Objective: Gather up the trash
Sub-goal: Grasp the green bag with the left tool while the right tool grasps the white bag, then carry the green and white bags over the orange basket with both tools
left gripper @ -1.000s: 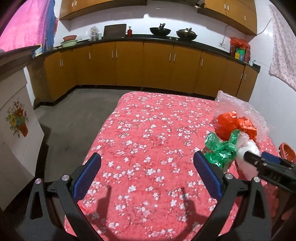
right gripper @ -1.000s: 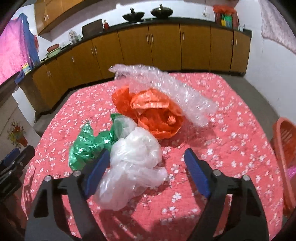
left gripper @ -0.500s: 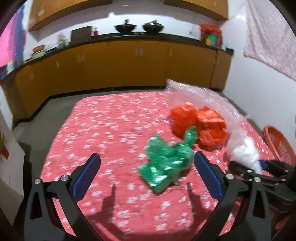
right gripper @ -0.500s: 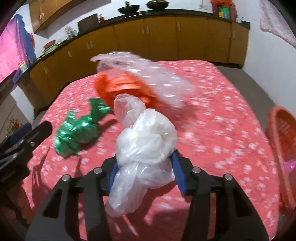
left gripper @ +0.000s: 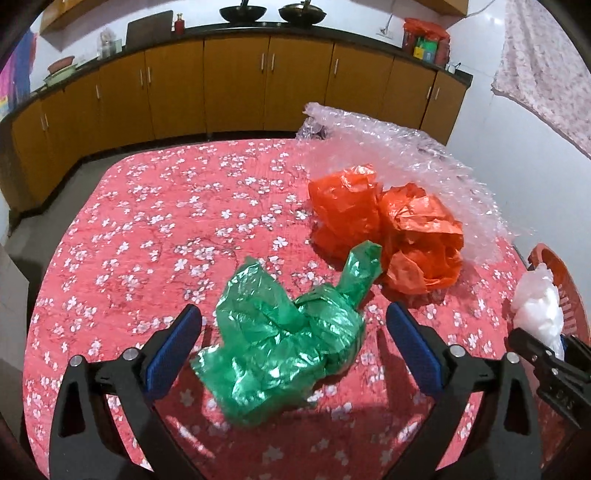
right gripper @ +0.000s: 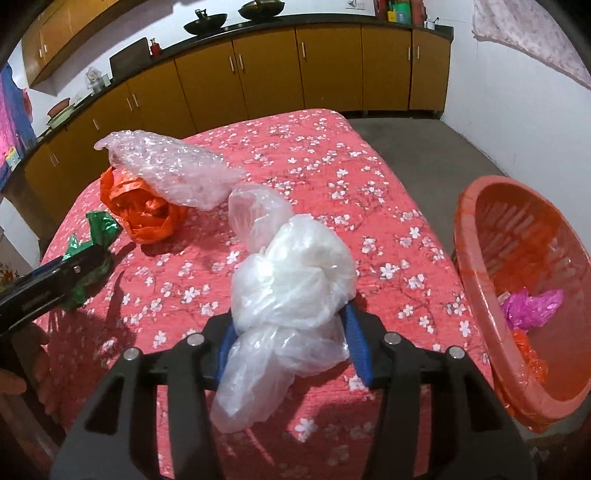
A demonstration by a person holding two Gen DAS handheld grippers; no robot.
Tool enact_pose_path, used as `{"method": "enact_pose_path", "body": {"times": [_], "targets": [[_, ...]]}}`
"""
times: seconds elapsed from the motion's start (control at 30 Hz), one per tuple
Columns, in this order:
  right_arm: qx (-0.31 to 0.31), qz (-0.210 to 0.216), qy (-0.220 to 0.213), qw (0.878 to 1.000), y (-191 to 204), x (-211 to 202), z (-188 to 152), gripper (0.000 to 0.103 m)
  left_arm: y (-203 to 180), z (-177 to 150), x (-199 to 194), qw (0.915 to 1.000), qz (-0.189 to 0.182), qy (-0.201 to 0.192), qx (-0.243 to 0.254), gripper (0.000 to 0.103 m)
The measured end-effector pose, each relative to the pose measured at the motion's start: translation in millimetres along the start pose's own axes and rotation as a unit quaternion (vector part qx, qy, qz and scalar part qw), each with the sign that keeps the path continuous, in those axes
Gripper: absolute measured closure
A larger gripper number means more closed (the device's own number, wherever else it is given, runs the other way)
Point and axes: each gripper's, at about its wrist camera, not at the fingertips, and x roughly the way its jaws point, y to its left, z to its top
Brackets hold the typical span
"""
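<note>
Two black two-finger grippers with blue pads work over a table [left gripper: 155,221] draped in a red cloth printed with white blossoms. Nearest in the right wrist view, the right gripper [right gripper: 291,339] pinches a knotted bundle of thin white translucent plastic bag [right gripper: 291,288] between its pads, the bundle bulging up above the fingers and a loose tail hanging below them. In the left wrist view the left gripper [left gripper: 291,350] stands spread wide, its jaws closing, with a crumpled shiny green plastic bag [left gripper: 284,339] lying on the cloth between the fingers; neither pad presses on it. At three o'clock from the right gripper, just off the table edge, sits a round orange-red slatted plastic basket [right gripper: 480,229], tilted toward the camera, holding a crumpled magenta scrap [right gripper: 532,304] and a bit of orange plastic [right gripper: 526,350]. Beyond the green bag, at about one o'clock in the left view, a crumpled orange plastic bag [left gripper: 388,236] rests on the cloth, touching the green bag's upturned tip. Behind it, and partly lying over it, is a sheet of clear bubble wrap [left gripper: 406,155], reaching toward the far right table corner. At twelve o'clock, across a grey floor, a row of brown wooden cabinets [left gripper: 236,85] under a dark counter carries two black woks [left gripper: 273,13].
</note>
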Motion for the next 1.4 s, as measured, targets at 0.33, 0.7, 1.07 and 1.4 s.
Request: {"method": "enact_pose_path", "body": {"times": [0.33, 0.7, 1.07, 1.4], "targets": [[-0.017, -0.001, 0.005, 1.000, 7, 2, 1, 0.042, -4, 2, 10, 0.9996, 0.010, 0.024, 0.008, 0.039], [-0.018, -0.008, -0.002, 1.000, 2, -3, 0, 0.048, -7, -5, -2, 0.9998, 0.008, 0.017, 0.008, 0.055], [-0.009, 0.008, -0.033, 0.999, -5, -41, -3, 0.048, -15, -14, -40, 0.9999, -0.003, -0.013, 0.011, 0.055], [0.014, 0.000, -0.068, 0.998, -34, -85, -6, 0.048, -50, -8, -75, 0.9979, -0.026, -0.046, 0.038, 0.055]]}}
